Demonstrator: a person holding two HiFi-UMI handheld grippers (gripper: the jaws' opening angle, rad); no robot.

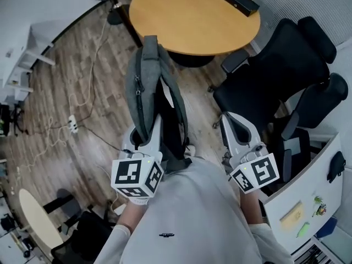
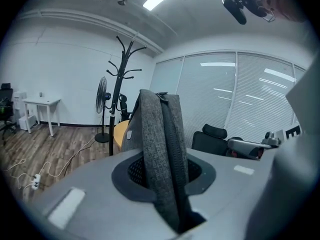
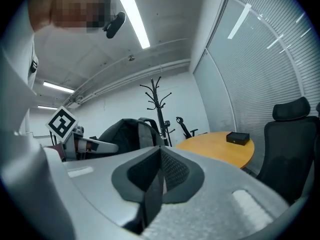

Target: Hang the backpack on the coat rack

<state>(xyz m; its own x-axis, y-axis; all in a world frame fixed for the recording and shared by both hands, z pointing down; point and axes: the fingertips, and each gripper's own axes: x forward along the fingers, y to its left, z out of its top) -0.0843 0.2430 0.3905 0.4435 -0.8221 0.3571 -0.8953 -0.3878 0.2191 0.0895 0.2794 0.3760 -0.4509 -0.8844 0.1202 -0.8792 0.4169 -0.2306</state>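
1. Half shut with the left tool (image 1: 144, 134) on a grey strap (image 2: 160, 149) of the backpack (image 1: 147, 87).
2. Holds it off the floor (image 1: 82, 81), long axis pointing away toward the round desk (image 1: 192, 15).
3. Shows right tool (image 1: 230, 120) pinched fully closed, empty, beside it.

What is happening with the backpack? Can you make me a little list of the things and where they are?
Backpack: gray backpack, held up in front of the person
Left gripper: jaws clamped on the backpack's fabric
Right gripper: jaws together, off to the backpack's side
Coat rack: black, upright, beyond the table, backpack not on it yet
Table: round wooden table with a black box on it
Chair: black office chair beside the table
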